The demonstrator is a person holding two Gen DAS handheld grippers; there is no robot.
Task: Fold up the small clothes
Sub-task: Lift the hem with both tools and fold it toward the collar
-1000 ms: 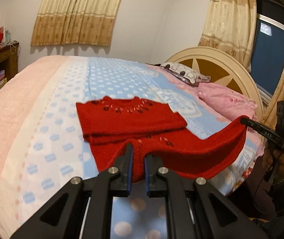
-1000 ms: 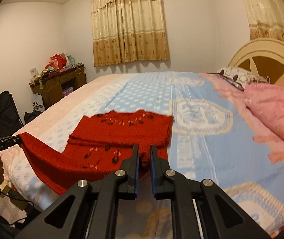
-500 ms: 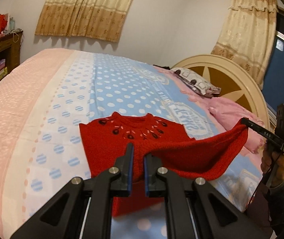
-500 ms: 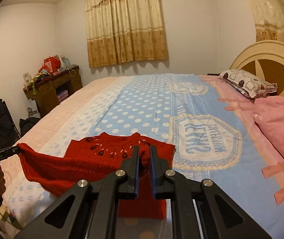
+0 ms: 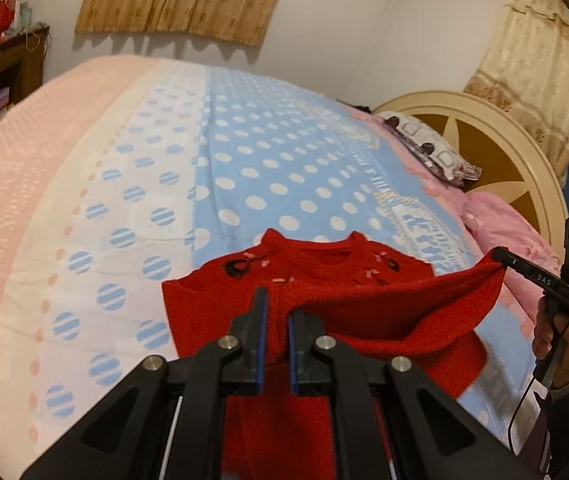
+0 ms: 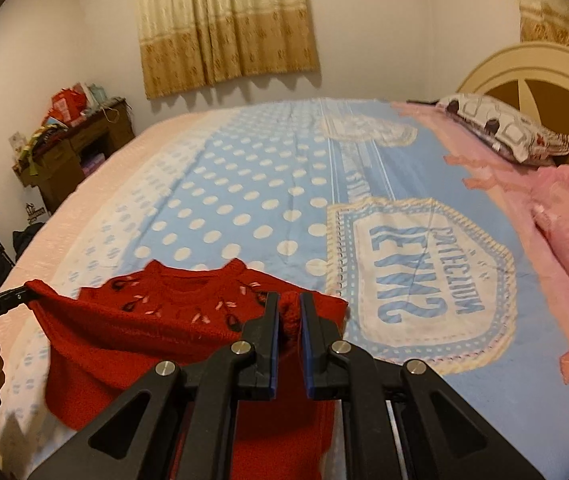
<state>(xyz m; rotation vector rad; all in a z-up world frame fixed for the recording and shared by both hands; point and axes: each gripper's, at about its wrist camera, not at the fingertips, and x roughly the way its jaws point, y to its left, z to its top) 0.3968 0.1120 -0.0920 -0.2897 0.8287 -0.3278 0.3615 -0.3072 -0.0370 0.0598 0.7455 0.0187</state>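
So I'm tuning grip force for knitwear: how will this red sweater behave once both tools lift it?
The red sweater is likely floppy: it sags between the left tool and the right tool. It probably won't slip, since the coarse knit bunches between the fingers. It looks light, as two pinches hold its edge above the bed.

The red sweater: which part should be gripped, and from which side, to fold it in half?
Grip the red sweater at its two hem corners, coming from the bed's near edge, as left gripper and right gripper do; that straight edge carries flat toward the collar.
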